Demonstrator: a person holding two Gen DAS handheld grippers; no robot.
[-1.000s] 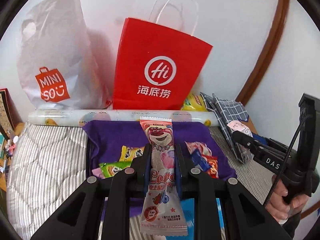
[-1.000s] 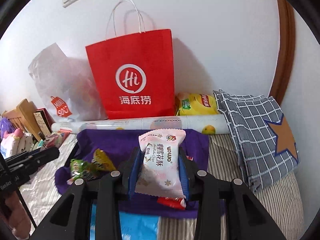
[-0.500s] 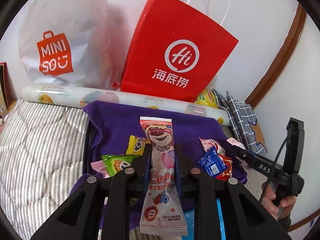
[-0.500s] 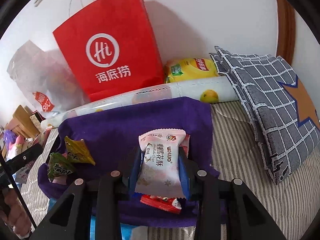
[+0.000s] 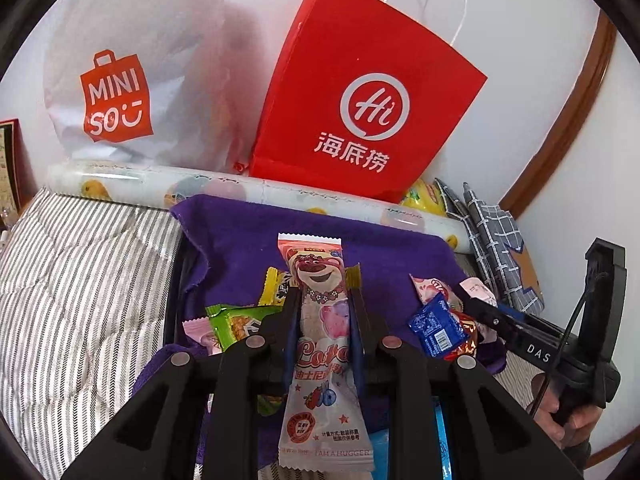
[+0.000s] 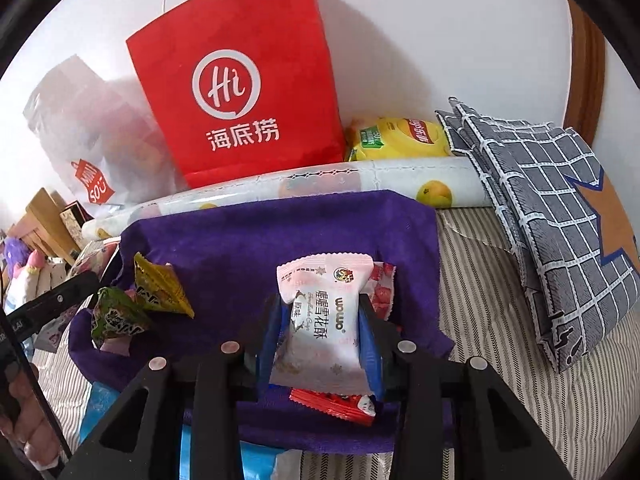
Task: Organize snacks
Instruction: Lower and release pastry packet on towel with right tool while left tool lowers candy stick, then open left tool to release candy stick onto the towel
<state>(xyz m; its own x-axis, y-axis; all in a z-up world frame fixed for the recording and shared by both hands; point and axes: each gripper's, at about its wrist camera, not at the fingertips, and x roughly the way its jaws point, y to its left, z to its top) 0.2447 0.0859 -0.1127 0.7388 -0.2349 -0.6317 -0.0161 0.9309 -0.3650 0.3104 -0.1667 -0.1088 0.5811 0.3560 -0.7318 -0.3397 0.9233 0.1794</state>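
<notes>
I hold two snacks at this moment, both above the purple cloth (image 6: pixel 248 240) that covers the low box on the striped bed cover (image 5: pixel 80 280). The long pink bear-print candy stick wrapper (image 5: pixel 320 320) stands lengthwise in the left gripper (image 5: pixel 322 300), which is closed tight on its middle, so both ends stick out free. The puffy pink and white nougat packet (image 6: pixel 324 320) sits between the blue pads of the right gripper (image 6: pixel 324 312); these jaws are opening now, and the pads seem still to touch the packet's sides. I judge that the step is to lay each snack with its group: the pink and red small packets (image 6: pixel 380 292) lie just behind the nougat, and the green and yellow sachets (image 6: pixel 136 304) lie at the left side of the cloth. To do it well I would go low before I let go fully, so the light packet does not slide off the soft cloth edge. The stick I would release only after it lies flat, because it is long and can tip. The red paper bag (image 6: pixel 240 80) and the yellow chip bag (image 6: pixel 396 138) by the wall are well apart, not in my way.
</notes>
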